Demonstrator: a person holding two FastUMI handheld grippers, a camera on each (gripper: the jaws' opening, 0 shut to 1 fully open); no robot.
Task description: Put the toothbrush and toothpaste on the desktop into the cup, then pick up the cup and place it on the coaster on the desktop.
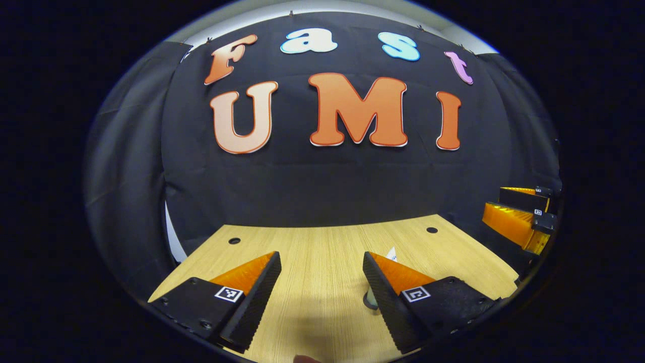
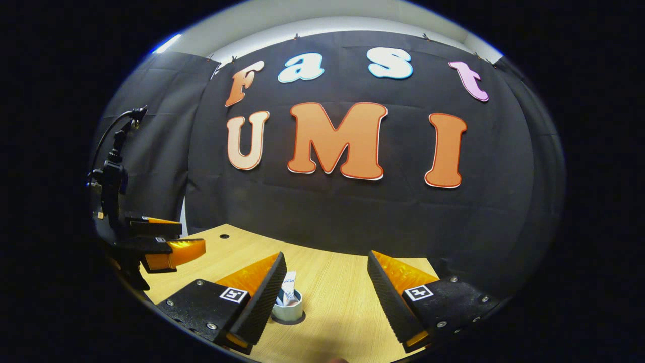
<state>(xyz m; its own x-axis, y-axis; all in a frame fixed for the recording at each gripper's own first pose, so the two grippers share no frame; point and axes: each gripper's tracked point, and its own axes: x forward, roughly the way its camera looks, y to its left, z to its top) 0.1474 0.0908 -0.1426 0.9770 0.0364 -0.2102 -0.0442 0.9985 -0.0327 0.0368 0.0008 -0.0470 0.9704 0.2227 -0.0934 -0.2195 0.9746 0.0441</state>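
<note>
**Cup on its coaster, tongs clear**

The left gripper (image 1: 322, 275) is spread wide. Just beside the right gripper's (image 2: 325, 277) left finger, the small white cup (image 2: 287, 308) holding the white toothpaste tube (image 2: 289, 290) sits on a dark round coaster (image 2: 289, 319). Right gripper spread. The task looks finished; withdrawing remains.

Both gripper views low above the desktop (image 1: 322, 252), facing the black cloth wall (image 2: 352, 212), sharing the cup (image 2: 288, 308).
</note>
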